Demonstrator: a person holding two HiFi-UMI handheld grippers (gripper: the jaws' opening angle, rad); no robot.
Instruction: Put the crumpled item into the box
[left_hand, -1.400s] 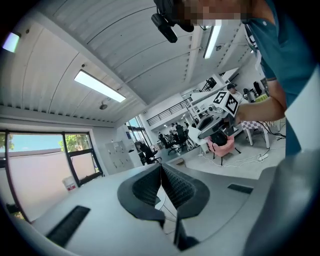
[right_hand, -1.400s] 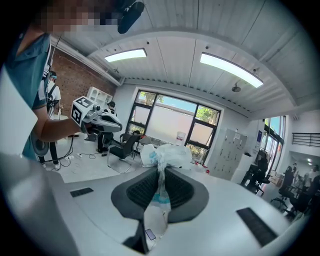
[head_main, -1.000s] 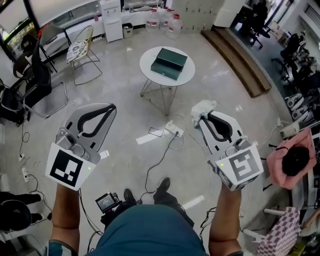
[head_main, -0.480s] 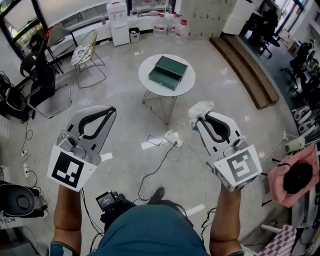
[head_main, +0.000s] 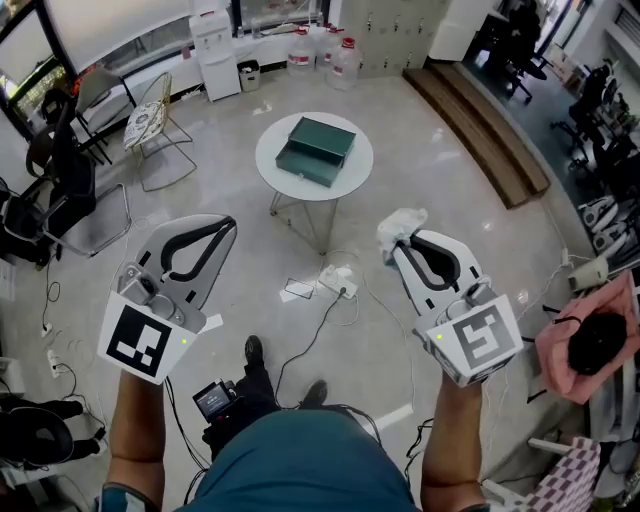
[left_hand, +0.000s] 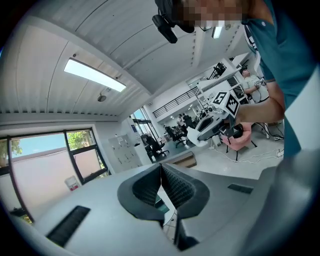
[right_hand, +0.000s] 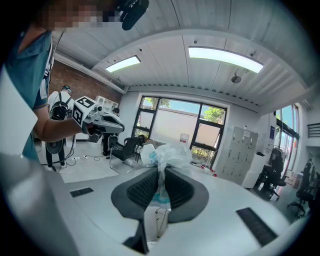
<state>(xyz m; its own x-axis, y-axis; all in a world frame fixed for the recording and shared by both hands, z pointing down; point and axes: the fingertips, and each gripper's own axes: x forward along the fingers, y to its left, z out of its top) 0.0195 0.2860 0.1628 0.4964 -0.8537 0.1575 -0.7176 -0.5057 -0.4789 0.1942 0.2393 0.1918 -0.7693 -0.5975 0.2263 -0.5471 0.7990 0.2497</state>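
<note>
A dark green box (head_main: 316, 150) lies on a small round white table (head_main: 270, 172) ahead of me, across open floor. My right gripper (head_main: 398, 243) is held in the air at the right, shut on a crumpled white plastic item (head_main: 402, 226) that bulges out beyond its tips. In the right gripper view the item (right_hand: 167, 151) is pinched between the ribbed pads of that gripper (right_hand: 161, 172). My left gripper (head_main: 228, 226) is held level at the left, shut with nothing in it; its pads meet in the left gripper view (left_hand: 161, 170).
A power strip (head_main: 338, 283) and cables trail over the floor between me and the table. Chairs (head_main: 148, 110) stand at the left, water jugs (head_main: 345, 58) at the back, a wooden step (head_main: 480, 110) at the right, a pink seat (head_main: 590, 335) by my right arm.
The table with the box has slid down and left in the head view and the floor beneath has shifted. Both grippers keep their pose; the right stays shut on the item.
</note>
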